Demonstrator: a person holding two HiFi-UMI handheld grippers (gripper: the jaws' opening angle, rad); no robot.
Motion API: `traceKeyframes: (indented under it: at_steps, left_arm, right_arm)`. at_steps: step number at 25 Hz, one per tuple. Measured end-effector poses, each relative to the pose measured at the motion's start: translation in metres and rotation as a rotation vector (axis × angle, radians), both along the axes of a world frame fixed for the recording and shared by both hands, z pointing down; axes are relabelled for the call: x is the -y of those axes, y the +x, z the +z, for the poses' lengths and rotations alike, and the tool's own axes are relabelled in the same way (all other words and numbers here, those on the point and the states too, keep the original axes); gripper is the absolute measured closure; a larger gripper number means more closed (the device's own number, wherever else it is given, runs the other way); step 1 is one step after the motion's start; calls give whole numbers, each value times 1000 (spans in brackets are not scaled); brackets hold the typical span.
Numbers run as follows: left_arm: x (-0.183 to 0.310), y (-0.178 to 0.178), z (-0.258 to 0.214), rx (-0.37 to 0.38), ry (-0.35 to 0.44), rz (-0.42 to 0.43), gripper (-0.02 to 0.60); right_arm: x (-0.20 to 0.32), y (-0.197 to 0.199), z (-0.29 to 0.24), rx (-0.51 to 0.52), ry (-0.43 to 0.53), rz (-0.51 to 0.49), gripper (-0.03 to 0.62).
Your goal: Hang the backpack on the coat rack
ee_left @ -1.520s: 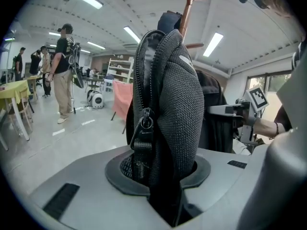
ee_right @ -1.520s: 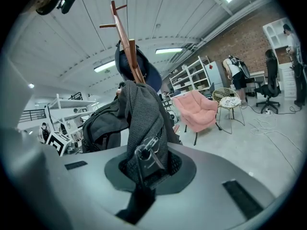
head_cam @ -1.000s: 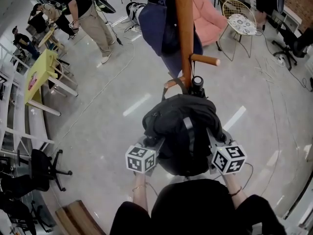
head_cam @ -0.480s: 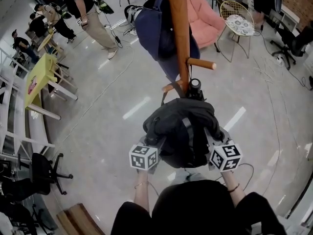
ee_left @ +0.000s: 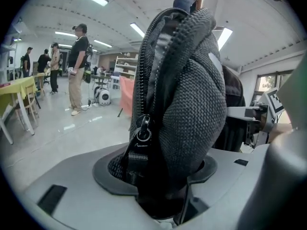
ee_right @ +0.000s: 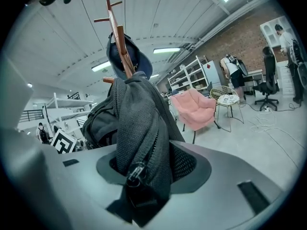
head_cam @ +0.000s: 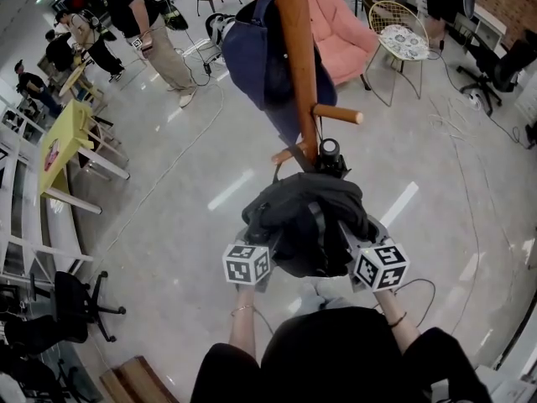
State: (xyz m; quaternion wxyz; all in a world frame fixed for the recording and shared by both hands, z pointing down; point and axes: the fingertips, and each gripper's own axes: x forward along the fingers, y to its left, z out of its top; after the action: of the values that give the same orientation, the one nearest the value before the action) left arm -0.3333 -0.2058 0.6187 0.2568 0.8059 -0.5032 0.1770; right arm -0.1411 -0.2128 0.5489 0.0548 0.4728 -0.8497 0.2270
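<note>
Both pairs of jaws are opening. The left gripper [head_cam: 256, 250] and right gripper [head_cam: 362, 246] flank the grey backpack [head_cam: 306, 225], whose zippered fabric lies between each pair, apparently no longer pinched. The backpack hangs against the coat rack [head_cam: 295, 65], its top loop seemingly over a lower peg [head_cam: 289, 151], beneath a blue bag [head_cam: 252, 49]. Hanging looks done; what remains is drawing both grippers clear. The glossy floor [head_cam: 168, 183] spreads below, with a pink armchair [head_cam: 336, 23], a yellow table [head_cam: 63, 133] and people well apart.
</note>
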Motion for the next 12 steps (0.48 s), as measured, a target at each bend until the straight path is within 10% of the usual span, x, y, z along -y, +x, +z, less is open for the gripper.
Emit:
traceKeyframes:
  at_steps: [12]
  left_arm:
    - [13,-40,-18,27,138,-212,262]
  right_arm:
    - [-9,-19,-10,13,26,-73,359]
